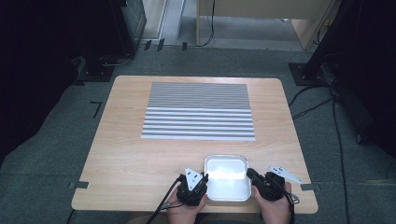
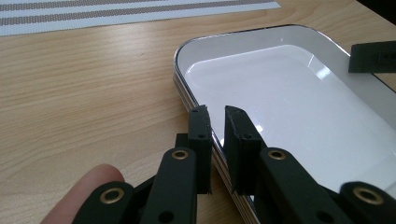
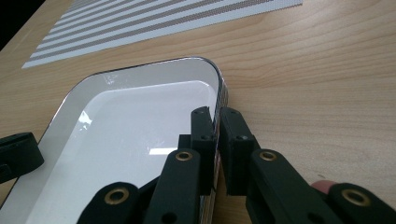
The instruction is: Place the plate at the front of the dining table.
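While both claws pinch opposite sides of the white tray (image 1: 227, 186), the work in hand looks like a two-handed lift or carry of it. The tray sits at the near edge of the bench (image 1: 126, 144), well short of the striped placemat (image 1: 198, 111) in the middle, and it appears empty.

The left claw (image 2: 216, 112) stands with its jaws nearly together astride the tray's left rim, one jaw outside over the wood and one inside over the white floor. The right claw (image 3: 214, 113) does the same on the right rim, its jaws drawn in tight against the thin edge. In the high view the left claw (image 1: 202, 178) and right claw (image 1: 250, 173) flank the tray, each held in a hand coming up from the bottom.

The hold is the weak point, in my judgement. Each claw bites only a narrow, glossy lip, so the tray could pivot on the two pinch points and tip forward or back once it leaves the bench. If one hand rises faster than the other, the rim could slide out of the lagging jaws and that side drop. Pulling the hands apart would drag the jaws off the lip altogether. A level, matched rise seems the safest course.
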Tool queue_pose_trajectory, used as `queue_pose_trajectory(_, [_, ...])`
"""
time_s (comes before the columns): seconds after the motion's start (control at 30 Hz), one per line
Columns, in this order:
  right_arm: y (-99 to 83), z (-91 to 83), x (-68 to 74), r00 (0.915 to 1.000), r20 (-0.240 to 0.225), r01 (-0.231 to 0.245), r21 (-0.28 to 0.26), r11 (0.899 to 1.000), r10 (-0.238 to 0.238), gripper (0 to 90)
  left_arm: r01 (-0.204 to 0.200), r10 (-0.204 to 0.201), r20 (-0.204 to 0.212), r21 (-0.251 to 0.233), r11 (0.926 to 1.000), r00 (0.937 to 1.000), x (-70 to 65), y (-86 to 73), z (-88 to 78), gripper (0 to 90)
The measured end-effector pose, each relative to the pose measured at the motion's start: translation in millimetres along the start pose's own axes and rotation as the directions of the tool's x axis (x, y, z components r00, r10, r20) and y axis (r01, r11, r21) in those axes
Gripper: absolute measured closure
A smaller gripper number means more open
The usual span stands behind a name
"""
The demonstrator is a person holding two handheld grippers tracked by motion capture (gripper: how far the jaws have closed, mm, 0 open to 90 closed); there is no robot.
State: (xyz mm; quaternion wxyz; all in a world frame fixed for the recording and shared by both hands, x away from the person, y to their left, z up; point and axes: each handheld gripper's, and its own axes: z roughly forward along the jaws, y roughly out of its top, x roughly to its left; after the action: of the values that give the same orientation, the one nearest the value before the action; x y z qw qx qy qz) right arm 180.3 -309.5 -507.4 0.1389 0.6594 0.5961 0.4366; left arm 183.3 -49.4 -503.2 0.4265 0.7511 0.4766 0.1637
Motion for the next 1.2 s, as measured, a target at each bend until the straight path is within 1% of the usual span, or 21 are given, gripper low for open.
queue_pose_trajectory(0.03, [0.3,0.0,-0.4,1.0,-0.002,-0.004,0.0,1.0,0.004,85.9,-0.001,0.001,-0.002,-0.003,1.0,1.0,-0.3,-0.1,-0.1,82.5])
queue_pose_trajectory(0.07, [1.0,-0.3,-1.2,0.9998,-0.007,-0.021,0.007,1.0,0.021,86.1,-0.006,0.006,-0.005,-0.007,1.0,1.0,-0.8,-0.1,-0.2,82.7])
queue_pose_trajectory(0.1, [1.4,-0.4,-2.6,0.9993,-0.015,-0.034,0.005,0.999,0.034,86.3,-0.022,0.022,-0.017,-0.013,0.9997,0.9996,-2.2,-0.3,-0.4,83.6])
queue_pose_trajectory(0.37, [2.0,-1.6,-2.8,0.9994,-0.014,-0.032,-0.007,0.999,0.031,87.3,-0.022,0.022,-0.014,-0.017,0.9996,0.9997,-1.8,0.0,0.9,83.7])
queue_pose_trajectory(0.4, [2.3,-2.6,-3.3,0.999,-0.025,-0.037,-0.014,0.999,0.036,89.3,-0.024,0.023,-0.016,-0.016,0.9996,0.9996,-1.8,-0.1,1.2,83.7])
queue_pose_trajectory(0.43, [4.1,-5.0,-4.6,0.9971,-0.046,-0.062,-0.029,0.998,0.06,89.5,-0.023,0.022,-0.014,-0.014,0.9996,0.9997,-2.2,-0.6,2.3,83.6])
queue_pose_trajectory(0.47, [4.1,-5.0,-4.6,0.9971,-0.046,-0.062,-0.029,0.998,0.06,89.5,-0.023,0.022,-0.014,-0.014,0.9996,0.9997,-2.2,-0.6,2.3,83.3])
queue_pose_trajectory(0.5, [6.2,-7.5,-4.7,0.9967,-0.053,-0.063,-0.041,0.997,0.061,89.5,-0.023,0.023,-0.016,-0.017,0.9996,0.9996,-3.1,-0.6,2.9,83.4])
queue_pose_trajectory(0.63, [6.3,-8.4,-4.9,0.9971,-0.053,-0.057,-0.046,0.997,0.054,89.6,-0.027,0.027,-0.022,-0.025,0.9993,0.9994,-3.7,0.4,3.3,83.4])
queue_pose_trajectory(0.73, [6.9,-10.5,-6.0,0.9962,-0.057,-0.069,-0.052,0.996,0.066,89.8,-0.03,0.03,-0.024,-0.038,0.9988,0.9993,-3.8,2.6,2.4,83.8])
queue_pose_trajectory(0.77, [8.0,-12.7,-6.7,0.9966,-0.051,-0.068,-0.065,0.996,0.065,89.8,-0.028,0.027,-0.03,-0.06,0.9978,0.9992,-3.6,4.4,0.9,83.7])
queue_pose_trajectory(0.8, [8.0,-12.7,-6.7,0.9966,-0.051,-0.068,-0.065,0.996,0.065,89.8,-0.028,0.027,-0.03,-0.06,0.9978,0.9992,-3.6,4.4,0.9,83.5])
queue_pose_trajectory(0.83, [9.3,-15.5,-7.8,0.9973,-0.033,-0.067,-0.087,0.994,0.065,90.0,-0.022,0.021,-0.026,-0.072,0.9972,0.9994,-3.1,6.0,-0.5,83.0])
queue_pose_trajectory(0.87, [9.3,-15.5,-7.8,0.9973,-0.033,-0.067,-0.087,0.994,0.065,90.0,-0.022,0.021,-0.026,-0.072,0.9972,0.9994,-3.1,6.0,-0.5,82.0])
queue_pose_trajectory(0.9, [10.7,-17.8,-11.7,0.9972,-0.02,-0.073,-0.096,0.993,0.071,90.0,-0.017,0.016,-0.018,-0.072,0.9972,0.9997,-3.4,6.6,-0.6,80.2])
queue_pose_trajectory(1.0, [11.1,-18.3,-15.5,0.9965,-0.018,-0.083,-0.093,0.992,0.082,90.0,-0.016,0.016,-0.002,-0.068,0.9976,0.9999,-6.2,6.4,0.7,78.9])
queue_pose_trajectory(1.07, [11.2,-19.1,-17.8,0.996,-0.022,-0.088,-0.088,0.992,0.087,89.6,-0.019,0.02,0.013,-0.05,0.9986,0.9997,-10.5,5.8,4.1,76.9])
queue_pose_trajectory(1.1, [11.2,-19.1,-17.8,0.996,-0.022,-0.088,-0.088,0.992,0.087,89.6,-0.019,0.02,0.013,-0.05,0.9986,0.9997,-10.5,5.8,4.1,76.8])
queue_pose_trajectory(1.17, [10.8,-19.5,-15.9,0.9977,-0.009,-0.068,-0.09,0.994,0.068,88.0,-0.018,0.018,0.019,-0.037,0.9992,0.9996,-12.7,5.1,6.8,76.5])
queue_pose_trajectory(1.2, [11.0,-20.3,-12.2,0.9989,0.005,-0.046,-0.086,0.995,0.047,83.1,-0.019,0.019,0.019,-0.031,0.9993,0.9996,-13.3,4.7,7.7,76.1])
